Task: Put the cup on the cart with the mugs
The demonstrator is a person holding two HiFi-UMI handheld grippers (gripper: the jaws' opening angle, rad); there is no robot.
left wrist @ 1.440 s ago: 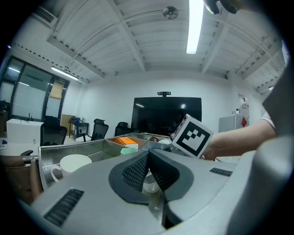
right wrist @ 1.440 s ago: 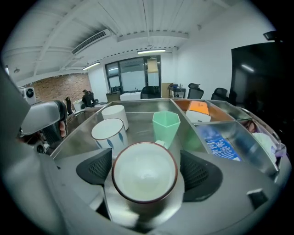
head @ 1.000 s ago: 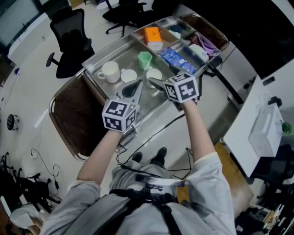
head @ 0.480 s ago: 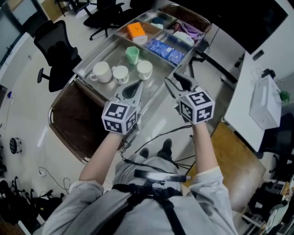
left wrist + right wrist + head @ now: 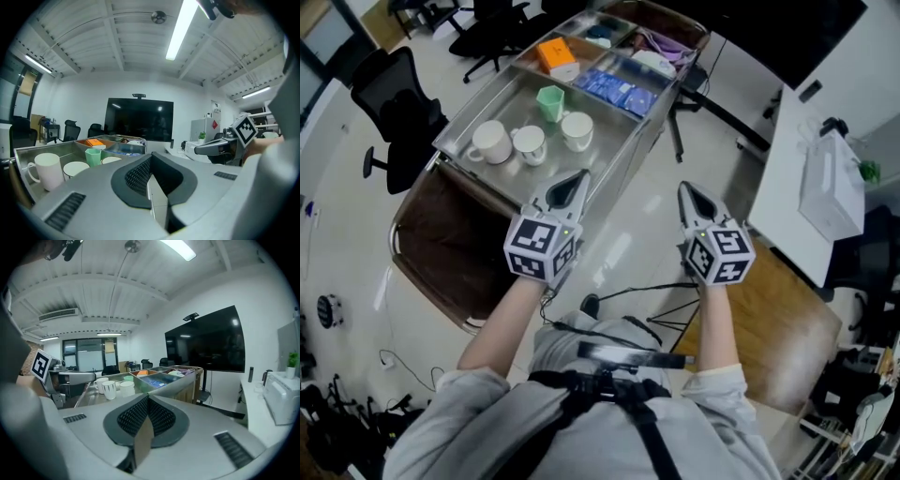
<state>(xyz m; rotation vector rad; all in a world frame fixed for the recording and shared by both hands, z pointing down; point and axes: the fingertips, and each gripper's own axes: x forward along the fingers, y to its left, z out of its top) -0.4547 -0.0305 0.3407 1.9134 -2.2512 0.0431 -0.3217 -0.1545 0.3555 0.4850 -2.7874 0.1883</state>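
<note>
1. Cup [image 5: 577, 129]: stands on cart [image 5: 605, 155] beside mugs [image 5: 490, 141]; likely ceramic, light, stiff, breakable, smooth; rim is best hold.
2. Left tongs [image 5: 578, 176] and right tongs [image 5: 685, 188]: both closed, empty, clear of cart.

The right gripper [image 5: 686, 190] has moved back from the cup [image 5: 577, 129] on the cart [image 5: 517, 101] and now is over the floor beside it. Its jaws, open before, are now closed and empty

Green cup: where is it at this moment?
Head view, upper left: the green cup stands on the cart, just behind the white mugs, near the orange box.
</note>
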